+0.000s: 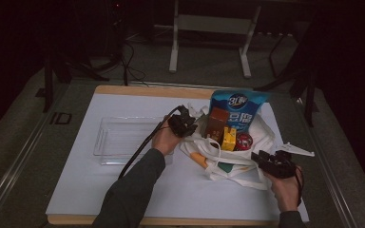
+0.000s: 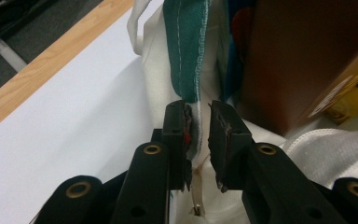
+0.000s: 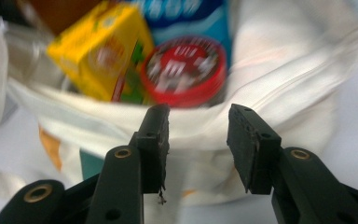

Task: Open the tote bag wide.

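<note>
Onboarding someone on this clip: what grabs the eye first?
The white cloth tote bag lying open right of the table's middle, with a tall blue snack pouch, a brown carton, a yellow box and a red round tin at its mouth. The left gripper is at the bag's left edge, fabric between its slightly parted jaws; the right gripper, open, faces the bag's near right side. A clear plastic tray sits left.

One white cloth bag [image 1: 240, 164], one blue pouch [image 1: 240, 105], one brown carton [image 1: 217, 121], one yellow box [image 1: 228, 138], one red tin [image 1: 244, 141], one clear tray [image 1: 123, 140]
</note>
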Demonstrator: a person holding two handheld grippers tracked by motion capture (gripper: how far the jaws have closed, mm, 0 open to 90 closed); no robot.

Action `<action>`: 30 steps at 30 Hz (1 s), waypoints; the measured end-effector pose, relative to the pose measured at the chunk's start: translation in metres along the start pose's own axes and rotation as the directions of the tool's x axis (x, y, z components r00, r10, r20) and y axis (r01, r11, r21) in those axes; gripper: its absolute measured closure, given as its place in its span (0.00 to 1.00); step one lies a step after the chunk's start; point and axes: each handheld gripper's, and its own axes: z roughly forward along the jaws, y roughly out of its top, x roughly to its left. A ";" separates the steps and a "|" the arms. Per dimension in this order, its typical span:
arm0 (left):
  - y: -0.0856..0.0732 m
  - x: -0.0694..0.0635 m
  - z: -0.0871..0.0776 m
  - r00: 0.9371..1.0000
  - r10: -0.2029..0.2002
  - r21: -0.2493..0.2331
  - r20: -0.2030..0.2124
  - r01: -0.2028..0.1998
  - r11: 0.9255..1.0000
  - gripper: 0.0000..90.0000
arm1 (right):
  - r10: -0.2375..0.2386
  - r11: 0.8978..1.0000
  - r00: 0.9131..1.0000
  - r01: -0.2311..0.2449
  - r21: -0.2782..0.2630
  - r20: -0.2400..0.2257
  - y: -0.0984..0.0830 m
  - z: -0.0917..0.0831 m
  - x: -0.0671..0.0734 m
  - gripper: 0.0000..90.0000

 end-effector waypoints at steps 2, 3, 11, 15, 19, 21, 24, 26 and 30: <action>0.001 0.000 -0.003 1.000 0.001 -0.005 0.002 -0.001 1.000 0.84 | -0.002 1.000 1.000 0.002 0.008 -0.003 -0.002 0.005 0.002 0.66; 0.002 -0.001 -0.005 1.000 0.003 -0.006 0.004 -0.003 1.000 0.84 | -0.005 1.000 1.000 0.005 0.019 -0.002 -0.005 0.010 0.005 0.65; 0.004 0.000 -0.022 0.999 0.002 -0.059 0.049 0.001 0.998 0.76 | -0.079 0.995 0.995 0.074 0.067 0.067 -0.013 0.031 0.021 0.62; 0.004 -0.003 -0.029 0.998 0.022 -0.081 0.056 -0.017 0.997 0.74 | -0.076 0.997 0.994 0.074 0.035 0.072 -0.013 0.027 0.023 0.60; 0.005 -0.006 -0.033 0.996 0.047 -0.084 0.070 -0.041 0.996 0.74 | -0.071 0.997 0.995 0.072 -0.018 0.071 -0.008 0.016 0.027 0.58; 0.005 -0.008 -0.034 0.995 0.052 -0.089 0.084 -0.044 0.995 0.75 | -0.076 0.996 0.997 0.077 -0.040 0.033 -0.005 0.012 0.030 0.59; 0.005 -0.011 -0.034 0.992 0.063 -0.087 0.108 -0.054 0.995 0.77 | -0.098 0.994 0.995 0.098 -0.044 0.002 -0.001 0.011 0.040 0.60; 0.005 -0.015 -0.034 0.989 0.070 -0.083 0.127 -0.060 0.995 0.77 | -0.113 0.993 0.994 0.112 -0.043 -0.012 -0.001 0.013 0.045 0.60; 0.001 -0.024 -0.031 0.984 0.105 -0.054 0.144 -0.098 0.994 0.79 | -0.127 0.992 0.992 0.127 -0.012 -0.019 -0.004 0.019 0.048 0.62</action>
